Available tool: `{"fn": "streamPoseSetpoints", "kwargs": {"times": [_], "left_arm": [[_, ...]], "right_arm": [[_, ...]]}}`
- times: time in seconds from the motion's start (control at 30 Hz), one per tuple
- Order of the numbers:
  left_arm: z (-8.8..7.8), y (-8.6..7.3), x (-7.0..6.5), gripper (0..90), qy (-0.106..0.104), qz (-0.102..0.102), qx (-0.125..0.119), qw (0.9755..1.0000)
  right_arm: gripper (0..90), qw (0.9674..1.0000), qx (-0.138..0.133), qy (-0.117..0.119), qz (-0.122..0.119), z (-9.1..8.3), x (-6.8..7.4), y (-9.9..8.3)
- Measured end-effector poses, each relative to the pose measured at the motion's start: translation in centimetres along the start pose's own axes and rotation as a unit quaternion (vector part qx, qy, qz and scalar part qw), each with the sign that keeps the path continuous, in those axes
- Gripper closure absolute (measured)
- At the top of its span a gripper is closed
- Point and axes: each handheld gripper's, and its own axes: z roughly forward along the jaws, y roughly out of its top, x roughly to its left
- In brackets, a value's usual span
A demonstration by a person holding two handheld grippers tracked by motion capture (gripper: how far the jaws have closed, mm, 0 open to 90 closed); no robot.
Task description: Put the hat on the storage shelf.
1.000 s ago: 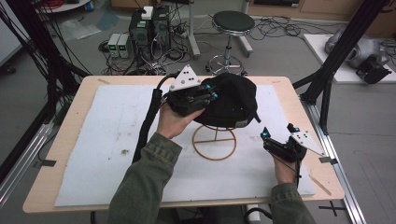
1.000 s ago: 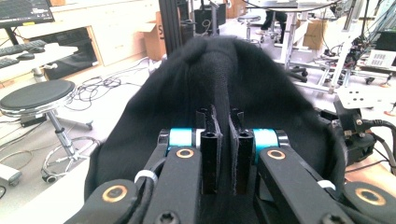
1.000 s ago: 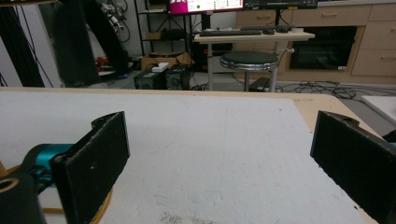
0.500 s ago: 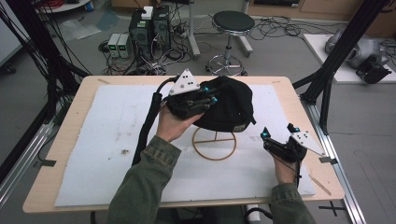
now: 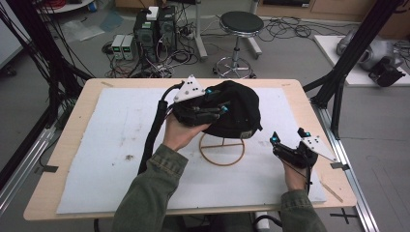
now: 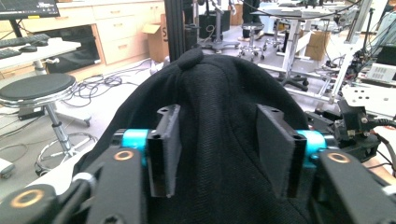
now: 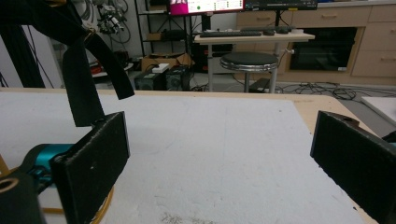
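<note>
On the white-padded tabletop [image 5: 121, 159], the cap [image 5: 239, 113] sits atop a wire stand [image 5: 222, 149], the left tool [image 5: 212, 108] just opening with crown fabric between its jaws, the right tool [image 5: 288, 140] apart, idle; snagged cloth could drag the cap off.

high view: overhead, far | gripper views: close, level | shared: black cap [image 5: 237, 108], white mat [image 5: 121, 140]

Matt black cloth cap [image 6: 219, 107]; golden wire stand [image 5: 223, 150].

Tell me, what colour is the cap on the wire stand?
Plain black; the cap shows best in the left gripper view.
</note>
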Motion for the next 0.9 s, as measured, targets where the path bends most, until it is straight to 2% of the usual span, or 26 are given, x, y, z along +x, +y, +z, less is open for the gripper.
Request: {"fn": "streamPoseSetpoints", "kwargs": {"times": [0.07,0.13,0.2,0.27,0.5,0.6,0.77,0.9], "left_arm": [[-0.1,0.0,-0.1,43.9,0.004,0.002,-0.003,1.0000],[-0.2,0.0,-0.2,39.4,0.019,0.005,-0.006,0.9998],[-0.4,-0.1,-0.1,33.5,0.032,0.003,-0.007,0.9995],[-0.8,-0.2,0.2,31.9,0.036,-0.002,-0.012,0.9993],[-2.6,-0.8,1.1,28.8,0.078,0.000,-0.029,0.9966],[-3.6,-1.0,1.4,28.5,0.085,-0.010,-0.044,0.9953],[-5.1,-1.3,1.8,28.5,0.106,-0.011,-0.056,0.9927],[-6.4,-1.7,2.3,28.5,0.130,-0.016,-0.067,0.9891]], "right_arm": [[3.6,1.0000,0.000,0.000,0.000,0.0,0.0,0.0],[3.6,1.0000,0.000,0.001,0.000,0.0,0.0,0.0],[3.6,1.0000,0.000,0.001,0.000,0.0,0.0,0.0],[3.6,1.0000,0.000,0.000,0.000,0.0,0.1,0.0],[3.6,1.0000,0.000,0.000,-0.003,0.0,0.1,0.0],[3.6,1.0000,-0.001,-0.001,-0.003,0.0,0.2,0.0],[3.6,1.0000,0.000,0.000,-0.008,0.1,0.4,0.0],[3.6,1.0000,0.002,-0.001,-0.008,0.1,0.5,0.0]]}}
